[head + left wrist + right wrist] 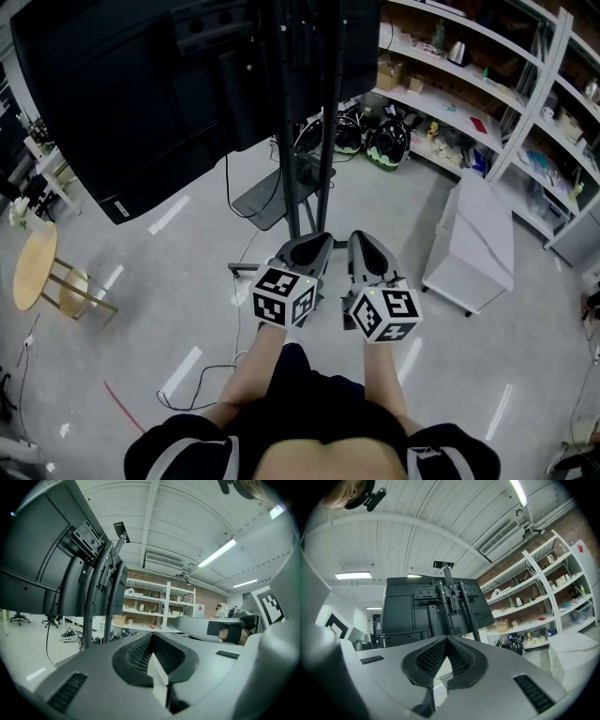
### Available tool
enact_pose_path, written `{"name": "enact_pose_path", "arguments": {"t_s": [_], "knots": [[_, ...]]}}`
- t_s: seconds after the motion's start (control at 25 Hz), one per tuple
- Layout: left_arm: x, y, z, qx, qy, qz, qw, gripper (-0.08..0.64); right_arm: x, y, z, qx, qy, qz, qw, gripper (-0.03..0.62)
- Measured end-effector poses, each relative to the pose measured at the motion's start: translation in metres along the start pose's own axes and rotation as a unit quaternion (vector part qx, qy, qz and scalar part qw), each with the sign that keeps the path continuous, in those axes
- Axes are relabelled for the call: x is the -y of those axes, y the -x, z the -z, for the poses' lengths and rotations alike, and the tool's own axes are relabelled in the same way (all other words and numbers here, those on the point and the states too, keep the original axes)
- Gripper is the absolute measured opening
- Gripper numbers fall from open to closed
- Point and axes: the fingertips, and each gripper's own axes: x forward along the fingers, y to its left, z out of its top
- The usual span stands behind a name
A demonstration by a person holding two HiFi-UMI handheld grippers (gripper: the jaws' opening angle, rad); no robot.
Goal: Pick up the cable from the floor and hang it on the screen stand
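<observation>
The black screen [141, 84] hangs on its dark pole stand [302, 141], straight ahead of me. A thin dark cable [192, 389] lies in a loose loop on the floor by the person's left leg, behind both grippers. My left gripper [314, 240] and right gripper [362, 236] are held side by side, level, pointing at the stand's foot. Both are shut with nothing between the pads. In the left gripper view the left gripper [152, 635] faces the stand poles [101, 597]. In the right gripper view the right gripper [446, 638] faces the screen's back [436, 606].
A second cable [226, 183] drops from the screen to the floor beside the stand's base plate [265, 199]. A round wooden stool [37, 267] stands at the left, a white cabinet [473, 239] at the right. Shelving [469, 84] and helmets [384, 142] line the back.
</observation>
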Motion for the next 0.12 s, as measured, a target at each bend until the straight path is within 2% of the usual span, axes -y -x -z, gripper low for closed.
{"name": "enact_pose_path", "arguments": {"t_s": [0.12], "knots": [[-0.0012,0.0037,0.0074,-0.007,0.007,-0.004,0.9999,0.006,-0.0057,0.0019,0.0064,-0.006,-0.002,-0.006,1.000,0.025]]}}
